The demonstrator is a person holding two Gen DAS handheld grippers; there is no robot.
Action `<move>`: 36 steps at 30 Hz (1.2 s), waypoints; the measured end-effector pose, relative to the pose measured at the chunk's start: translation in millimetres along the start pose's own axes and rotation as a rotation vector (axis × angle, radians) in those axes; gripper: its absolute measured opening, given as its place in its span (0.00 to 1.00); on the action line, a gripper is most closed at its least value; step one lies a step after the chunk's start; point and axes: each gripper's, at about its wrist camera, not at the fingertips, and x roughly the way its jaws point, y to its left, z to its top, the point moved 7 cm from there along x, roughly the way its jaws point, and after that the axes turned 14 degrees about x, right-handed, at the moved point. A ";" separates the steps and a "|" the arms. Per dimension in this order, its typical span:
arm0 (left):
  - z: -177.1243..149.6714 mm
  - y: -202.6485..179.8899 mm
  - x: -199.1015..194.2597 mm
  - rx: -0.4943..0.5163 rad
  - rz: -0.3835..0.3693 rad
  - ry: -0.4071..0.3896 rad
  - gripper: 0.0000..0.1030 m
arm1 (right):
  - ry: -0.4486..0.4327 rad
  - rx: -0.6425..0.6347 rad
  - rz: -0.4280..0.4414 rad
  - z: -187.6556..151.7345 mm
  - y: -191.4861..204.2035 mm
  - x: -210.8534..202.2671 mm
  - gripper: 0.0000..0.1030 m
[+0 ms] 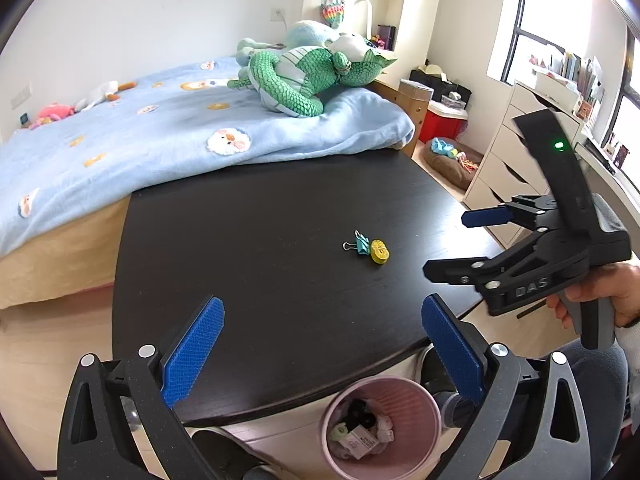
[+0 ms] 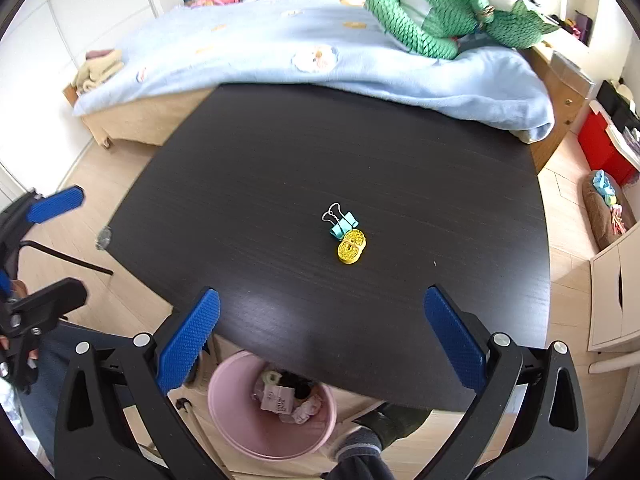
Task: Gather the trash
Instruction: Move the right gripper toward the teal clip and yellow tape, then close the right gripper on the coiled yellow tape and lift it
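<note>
Pink bin (image 2: 240, 420) partly under table edge (image 2: 360, 384), contents indistinct.

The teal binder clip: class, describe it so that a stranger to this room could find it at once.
Start at the dark table beside the bed with the blue blanket. Near the tabletop's middle lie two small things touching each other. The teal binder clip is the one with silver wire handles, on the bed side of the yellow coiled item.
</note>
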 end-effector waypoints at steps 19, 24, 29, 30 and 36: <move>-25.7 18.6 37.2 -0.029 0.017 0.070 0.92 | 0.124 -0.079 -0.044 17.0 -9.4 85.1 0.52; -25.9 17.5 38.5 -0.025 0.017 0.069 0.93 | 0.131 -0.083 -0.043 17.5 -10.3 89.0 0.42; -26.8 17.7 38.8 -0.022 0.022 0.072 0.93 | 0.137 -0.086 -0.048 16.5 -10.0 91.3 0.34; -27.0 17.4 39.0 -0.021 0.023 0.073 0.93 | 0.136 -0.088 -0.052 17.0 -9.6 92.9 0.32; -26.6 15.0 41.9 -0.013 0.022 0.080 0.93 | 0.125 -0.086 -0.058 18.2 -13.4 89.4 0.20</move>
